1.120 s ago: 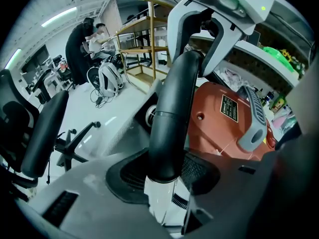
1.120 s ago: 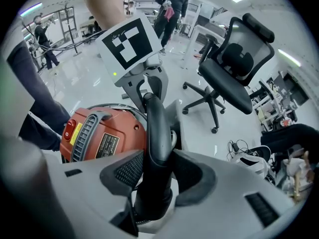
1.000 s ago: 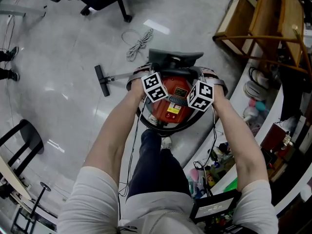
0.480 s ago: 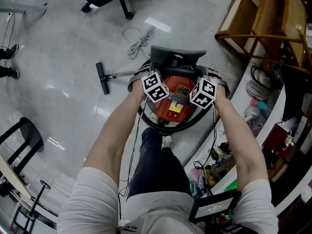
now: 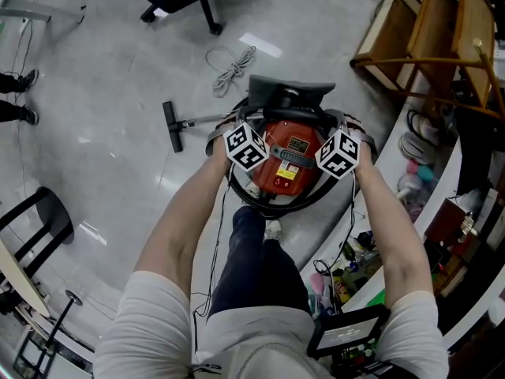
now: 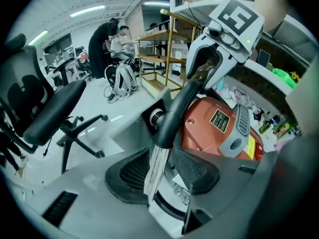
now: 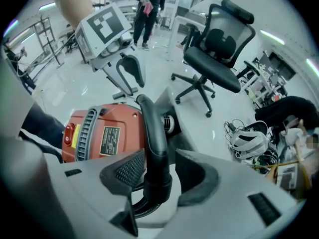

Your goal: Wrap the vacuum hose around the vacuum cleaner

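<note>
Shift: left gripper [image 6: 160, 168] and right gripper [image 7: 157, 176] sit further apart than a second ago, and more of the red vacuum cleaner [image 5: 288, 160] shows between them.
Left jaws: clamped on the vacuum hose [image 6: 174, 113] at its shiny tube, just below the black cuff.
Right jaws: closed on the hose's curved black end.
Hose position: spans gripper to gripper across the canister's far top edge.
Technique: keep both grips firm. Lower the span evenly against the body, and don't twist the cuff.
</note>
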Motion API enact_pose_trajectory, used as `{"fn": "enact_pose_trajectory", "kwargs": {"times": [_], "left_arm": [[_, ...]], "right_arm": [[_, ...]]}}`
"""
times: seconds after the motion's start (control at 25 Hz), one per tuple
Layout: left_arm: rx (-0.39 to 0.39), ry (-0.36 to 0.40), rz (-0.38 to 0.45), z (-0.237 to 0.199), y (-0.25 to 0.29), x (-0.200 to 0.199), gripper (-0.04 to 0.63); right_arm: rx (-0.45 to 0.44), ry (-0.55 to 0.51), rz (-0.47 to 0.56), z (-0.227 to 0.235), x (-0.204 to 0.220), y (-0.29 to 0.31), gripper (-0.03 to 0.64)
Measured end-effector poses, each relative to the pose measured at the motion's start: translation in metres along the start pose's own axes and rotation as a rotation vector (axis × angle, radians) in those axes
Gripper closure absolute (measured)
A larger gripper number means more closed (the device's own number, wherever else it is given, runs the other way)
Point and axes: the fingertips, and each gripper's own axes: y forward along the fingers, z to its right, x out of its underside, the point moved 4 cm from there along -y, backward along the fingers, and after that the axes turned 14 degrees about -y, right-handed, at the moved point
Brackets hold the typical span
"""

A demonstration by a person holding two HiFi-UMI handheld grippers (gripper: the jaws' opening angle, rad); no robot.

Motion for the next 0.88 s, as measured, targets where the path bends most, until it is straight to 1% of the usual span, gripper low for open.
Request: {"fn": "enact_pose_trajectory", "kwargs": {"times": [0.08,0.16,0.24,0.32,0.44,0.52,0.6,0.8,0.88], "left_arm": [[0.0,-0.058,0.04,0.004,-0.016,0.0,0.44],[0.006,-0.131,0.087,0.008,-0.035,-0.003,0.44],[0.026,-0.21,0.14,0.014,-0.057,-0.01,0.442],[0.043,-0.28,0.194,0.024,-0.08,-0.018,0.443],[0.032,-0.376,0.263,0.044,-0.122,-0.027,0.488],[0.03,-0.427,0.289,0.064,-0.151,-0.029,0.527],[0.035,-0.45,0.311,0.087,-0.179,-0.029,0.552],[0.04,-0.454,0.405,0.137,-0.239,-0.035,0.586],[0.045,-0.467,0.441,0.158,-0.264,-0.037,0.592]], "right_arm": [[0.019,0.091,0.033,-0.002,0.003,-0.017,0.439],[0.024,0.217,0.073,-0.005,0.006,-0.037,0.439],[0.03,0.342,0.124,-0.008,0.008,-0.059,0.44],[0.046,0.439,0.175,-0.009,0.007,-0.085,0.44],[0.059,0.555,0.242,-0.018,0.002,-0.133,0.455],[0.061,0.629,0.28,-0.03,0.002,-0.163,0.476],[0.065,0.685,0.31,-0.047,0.001,-0.191,0.49],[0.118,0.736,0.391,-0.088,-0.009,-0.252,0.534],[0.14,0.77,0.429,-0.107,-0.013,-0.278,0.556]]}}
